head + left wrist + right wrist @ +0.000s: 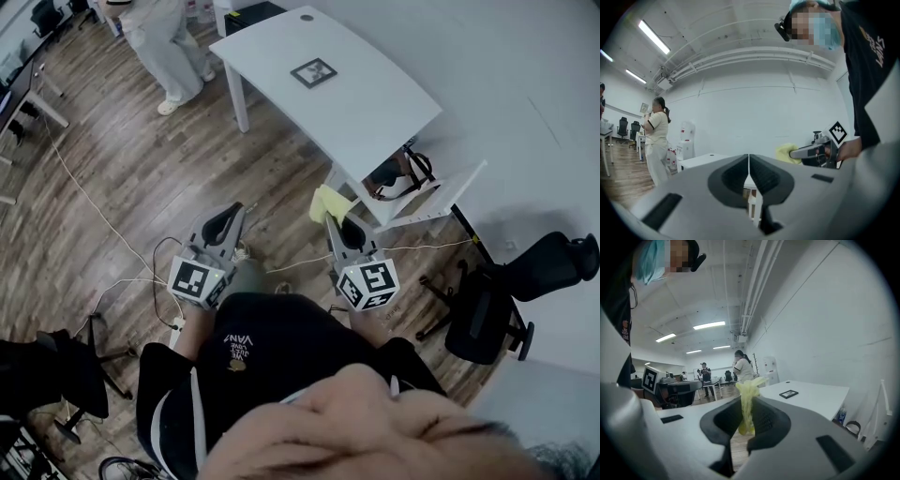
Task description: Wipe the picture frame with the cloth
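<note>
A small black picture frame [313, 72] lies flat on the white table [375, 122], far ahead of both grippers; it also shows as a dark slab [788, 393] in the right gripper view. My right gripper [337, 223] is shut on a yellow cloth [327, 202], which sticks out past its tips as a crumpled yellow strip [749, 399]. My left gripper [225, 222] is held beside it, jaws shut with nothing between them [749, 174]. Both grippers hang over the wooden floor, short of the table's near edge. In the left gripper view the cloth [787, 153] shows at the right.
A person in white [169, 47] stands by the table's far left corner. A black office chair [511, 291] is at the right. A low white shelf with a black strap [412, 183] sits under the table's near end. Cables [112, 234] trail over the wood floor.
</note>
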A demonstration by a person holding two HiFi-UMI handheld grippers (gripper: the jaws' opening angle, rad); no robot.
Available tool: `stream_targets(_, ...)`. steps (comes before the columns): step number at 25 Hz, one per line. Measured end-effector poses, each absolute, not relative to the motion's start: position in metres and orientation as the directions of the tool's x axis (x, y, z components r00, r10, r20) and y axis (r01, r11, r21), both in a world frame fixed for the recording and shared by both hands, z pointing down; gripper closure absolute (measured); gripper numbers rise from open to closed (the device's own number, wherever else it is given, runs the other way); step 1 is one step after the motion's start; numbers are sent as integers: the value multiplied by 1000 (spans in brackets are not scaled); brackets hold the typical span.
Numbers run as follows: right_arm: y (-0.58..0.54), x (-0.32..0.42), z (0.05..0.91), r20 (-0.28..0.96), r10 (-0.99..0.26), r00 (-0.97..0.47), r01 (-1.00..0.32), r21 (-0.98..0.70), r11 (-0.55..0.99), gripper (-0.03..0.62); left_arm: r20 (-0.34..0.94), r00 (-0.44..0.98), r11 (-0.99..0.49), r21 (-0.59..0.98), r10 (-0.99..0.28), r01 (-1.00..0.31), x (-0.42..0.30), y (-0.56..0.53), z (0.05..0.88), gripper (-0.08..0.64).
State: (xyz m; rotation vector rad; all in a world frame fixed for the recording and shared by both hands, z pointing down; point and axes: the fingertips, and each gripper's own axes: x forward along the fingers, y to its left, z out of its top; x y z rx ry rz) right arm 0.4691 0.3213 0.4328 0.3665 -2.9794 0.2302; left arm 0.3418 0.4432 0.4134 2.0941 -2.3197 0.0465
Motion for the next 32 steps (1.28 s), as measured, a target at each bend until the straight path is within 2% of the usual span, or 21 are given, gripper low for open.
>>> stream_targets(8, 308, 453, 434, 152, -245, -958, -264, -128, 956, 548, 31, -84, 84, 0, -996, -997, 325, 429, 420, 543)
stream_targets(16, 292, 405, 430, 170, -252, -953, -274, -121, 954, 549, 47, -53, 54, 10, -997, -999, 282, 412, 418, 543)
stream_targets(23, 281, 353, 428, 184, -258, -949, -283, -123, 951, 549, 46, -39, 39, 17, -998, -999, 228, 399, 416, 543)
stream_targets(32, 266, 286, 423, 163, -323, -932, -345, -129, 930, 549, 30, 26, -26, 17, -999, -1000, 159, 378, 416, 543)
